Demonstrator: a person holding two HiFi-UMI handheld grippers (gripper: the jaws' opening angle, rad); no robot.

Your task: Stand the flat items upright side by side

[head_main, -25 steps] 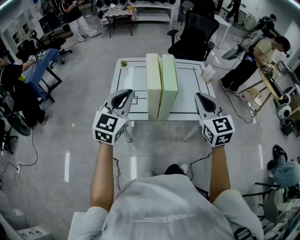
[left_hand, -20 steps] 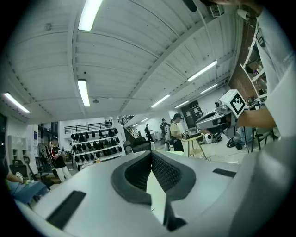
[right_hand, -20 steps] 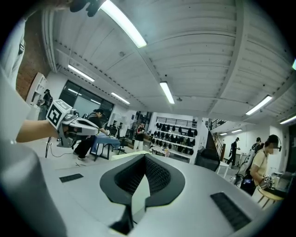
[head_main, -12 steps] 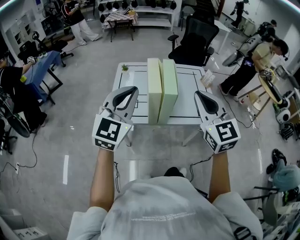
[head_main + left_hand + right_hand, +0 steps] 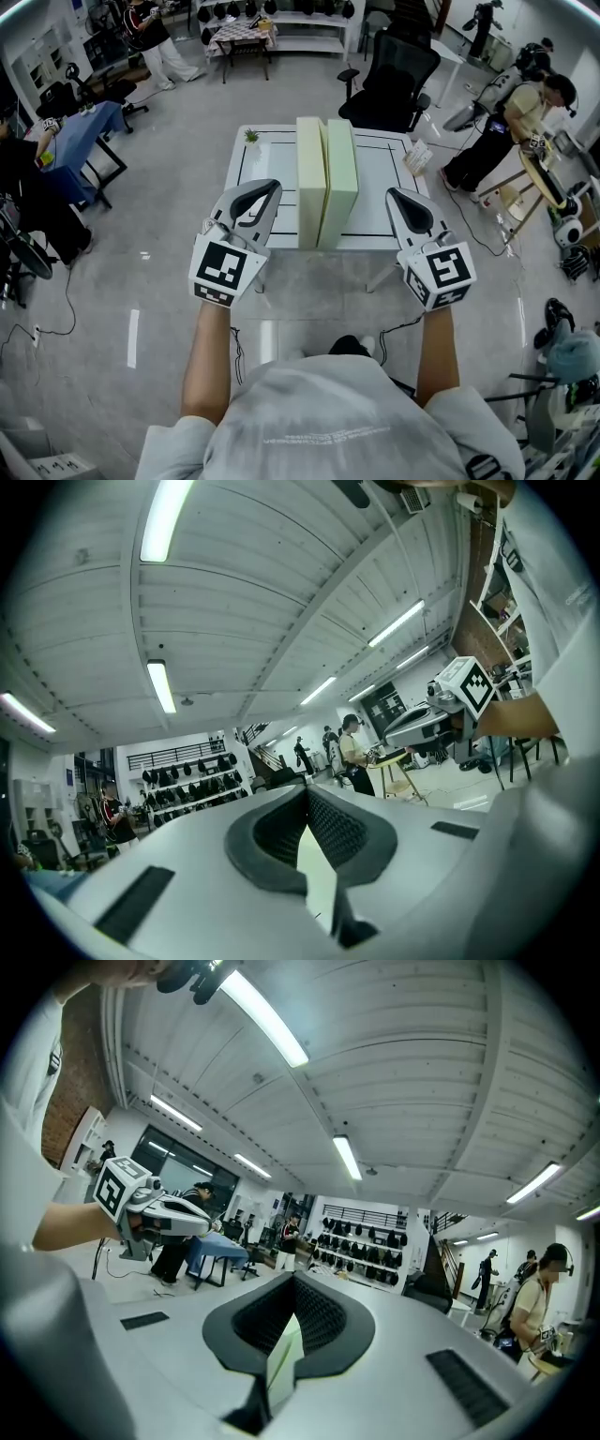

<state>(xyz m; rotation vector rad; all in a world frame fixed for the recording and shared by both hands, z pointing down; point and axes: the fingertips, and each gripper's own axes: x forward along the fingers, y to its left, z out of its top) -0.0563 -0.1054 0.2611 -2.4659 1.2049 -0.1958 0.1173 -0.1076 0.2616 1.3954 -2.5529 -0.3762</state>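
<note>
Head view first, and closest in, the person's two bare forearms reach forward, each carrying a grey tool with a marker cube. The left tongs [image 5: 255, 195] are pressed fully together with nothing in them. The right tongs [image 5: 405, 202] are likewise closed and empty. Both gripper views confirm it: the ribbed pads meet, with only the room beyond.

The tools are held up on either side of the goods, apart from them, over the near part of the white line-marked worktop [image 5: 253, 173]. In the middle of that worktop the cream foam slab [image 5: 310, 178] and the pale green foam slab [image 5: 339, 178] stand on edge, side by side, apparently touching at the near end.

Further back there's a small green sprig [image 5: 250, 136] at the far left corner, then a black office chair [image 5: 394, 66].

The job looks all but done. The wise play now is to keep both tools wide of those tall, thin slabs and draw straight away without brushing them, since one nudge could tip the pair.
</note>
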